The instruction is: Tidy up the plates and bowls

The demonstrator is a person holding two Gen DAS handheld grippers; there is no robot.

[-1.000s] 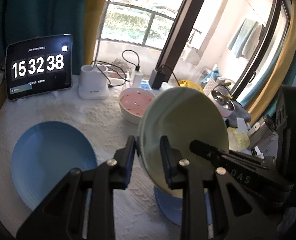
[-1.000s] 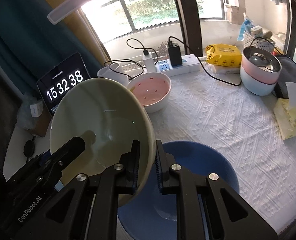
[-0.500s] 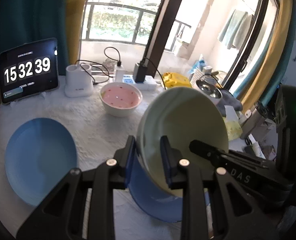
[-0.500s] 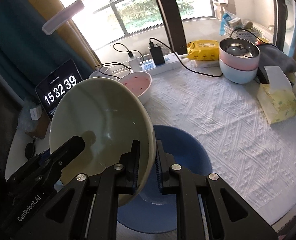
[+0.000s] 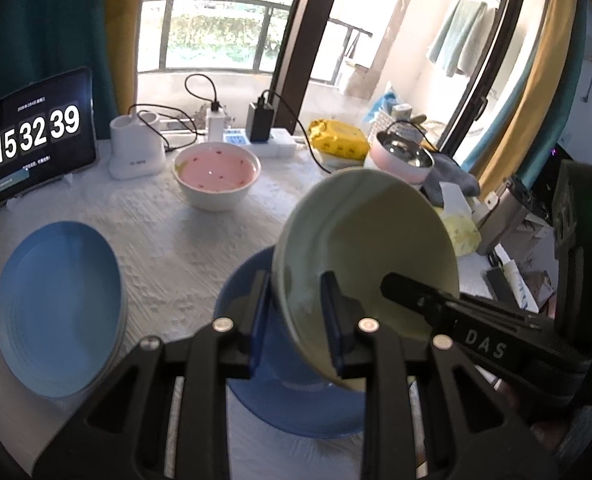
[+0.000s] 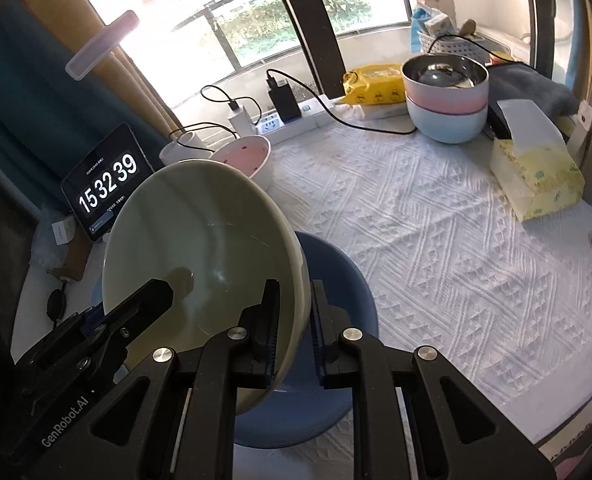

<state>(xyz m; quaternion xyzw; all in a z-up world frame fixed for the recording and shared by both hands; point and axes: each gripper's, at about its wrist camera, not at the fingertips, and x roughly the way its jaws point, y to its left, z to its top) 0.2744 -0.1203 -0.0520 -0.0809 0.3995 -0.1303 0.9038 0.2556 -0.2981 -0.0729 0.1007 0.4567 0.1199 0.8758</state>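
Both grippers hold one pale green bowl, tilted, above a dark blue plate. My left gripper is shut on the bowl's rim on one side. My right gripper is shut on the opposite rim of the green bowl, over the dark blue plate. A light blue plate lies on the table at the left. A white bowl with a pink inside stands further back; it also shows in the right wrist view.
A pink bowl stacked on a light blue bowl stands at the back right beside a tissue box. A clock tablet, a white charger stand, a power strip and a yellow wipes pack line the back edge.
The green bowl, held by both grippers, has risen and moved back from the table. The dark blue plate shows more below it. The clock went from 38 to 39.
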